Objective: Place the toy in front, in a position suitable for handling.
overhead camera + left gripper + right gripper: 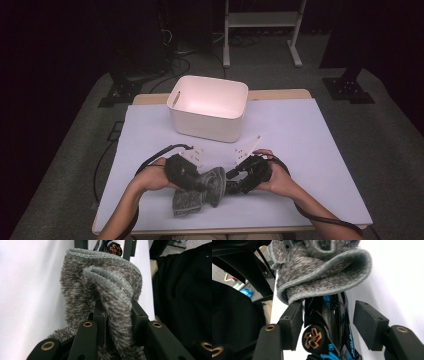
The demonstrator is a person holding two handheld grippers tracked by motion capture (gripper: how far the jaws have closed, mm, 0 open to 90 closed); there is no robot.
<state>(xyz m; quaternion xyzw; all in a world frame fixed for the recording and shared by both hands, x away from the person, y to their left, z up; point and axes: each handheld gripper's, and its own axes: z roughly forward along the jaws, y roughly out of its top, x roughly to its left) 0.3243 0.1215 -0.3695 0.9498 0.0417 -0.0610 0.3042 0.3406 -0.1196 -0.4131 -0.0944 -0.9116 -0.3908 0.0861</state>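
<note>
Left gripper [116,322] grips the grey sock [105,290]; right gripper [327,325] stands open around the toy car [329,335], lengthwise between its pads, sock directly ahead.

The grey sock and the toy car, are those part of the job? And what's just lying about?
Part of the job:
- grey sock, pinched in the left claw
- toy car, between the open jaws of the right claw, under the sock's opening

Just lying about:
- white tub, behind both hands
- white frame on the floor beyond the table
</note>
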